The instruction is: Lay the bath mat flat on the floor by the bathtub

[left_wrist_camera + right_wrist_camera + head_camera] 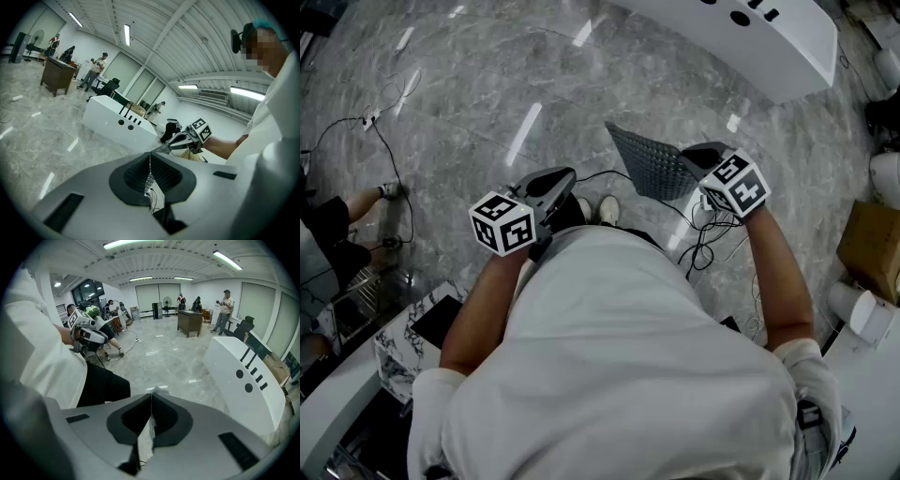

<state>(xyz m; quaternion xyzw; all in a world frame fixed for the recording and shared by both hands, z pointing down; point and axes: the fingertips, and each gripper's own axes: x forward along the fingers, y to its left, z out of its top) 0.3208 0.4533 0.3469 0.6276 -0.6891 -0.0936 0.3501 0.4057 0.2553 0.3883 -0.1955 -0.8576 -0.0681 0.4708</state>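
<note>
The grey, dotted bath mat (652, 164) hangs in front of me above the marble floor, its far corner swung toward the white bathtub (759, 37). My right gripper (692, 159) is shut on one mat edge, and a thin sheet edge shows between its jaws (151, 401). My left gripper (567, 180) is shut on a thin mat edge too (150, 161). The left gripper view shows the right gripper (171, 144) across from it, with the bathtub (117, 122) behind. The bathtub (243, 380) lies right of the right gripper's jaws.
My shoes (598, 208) and loose cables (703, 234) are on the floor under the mat. A cardboard box (874, 246) and white rolls (858, 309) stand at the right. A marble-topped stand (403, 347) is at lower left. Other people and a wooden desk (57, 75) are far off.
</note>
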